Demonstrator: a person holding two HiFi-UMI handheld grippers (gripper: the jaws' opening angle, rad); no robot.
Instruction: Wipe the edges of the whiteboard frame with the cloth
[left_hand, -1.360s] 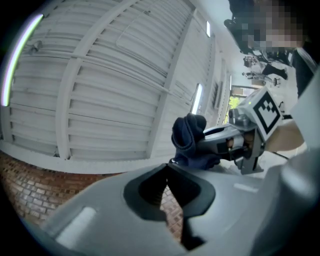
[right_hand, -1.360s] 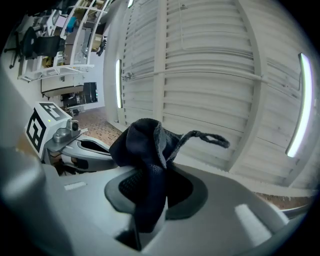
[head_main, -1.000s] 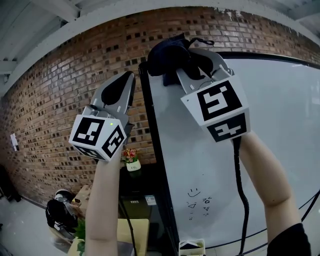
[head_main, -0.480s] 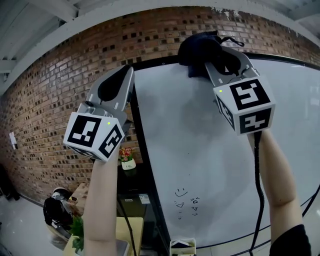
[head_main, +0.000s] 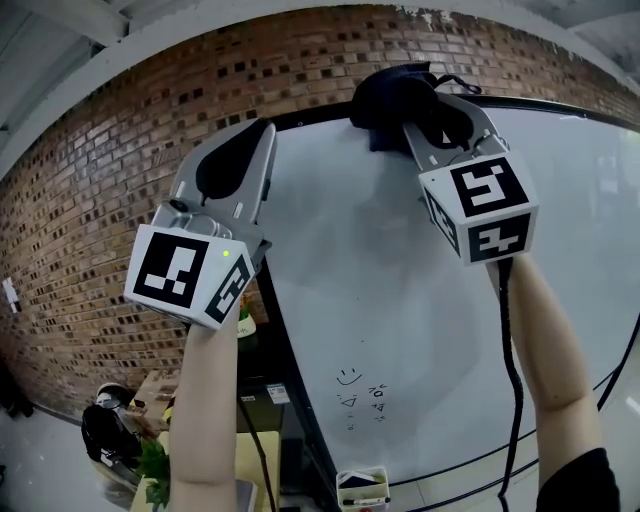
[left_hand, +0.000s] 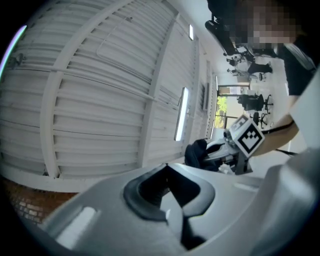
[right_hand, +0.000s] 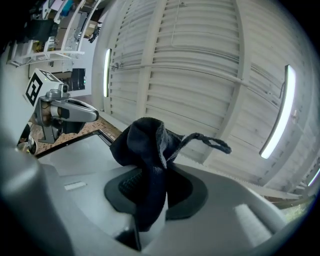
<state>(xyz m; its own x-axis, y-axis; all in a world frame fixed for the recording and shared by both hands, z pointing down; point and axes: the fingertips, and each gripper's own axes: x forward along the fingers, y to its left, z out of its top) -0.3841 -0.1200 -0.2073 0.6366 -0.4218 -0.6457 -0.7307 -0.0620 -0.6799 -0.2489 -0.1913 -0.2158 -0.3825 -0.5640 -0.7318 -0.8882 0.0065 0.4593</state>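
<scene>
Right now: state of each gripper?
Left gripper: closed, empty.
Right gripper: closed on the cloth.

Two raised arms lift grippers before a whiteboard (head_main: 420, 300) on a brick wall (head_main: 90, 210). The right gripper (head_main: 425, 95) clamps a dark cloth (head_main: 388, 95) at the black frame's (head_main: 310, 116) top edge. The left gripper (head_main: 245, 150) is near the frame's top-left corner.
</scene>
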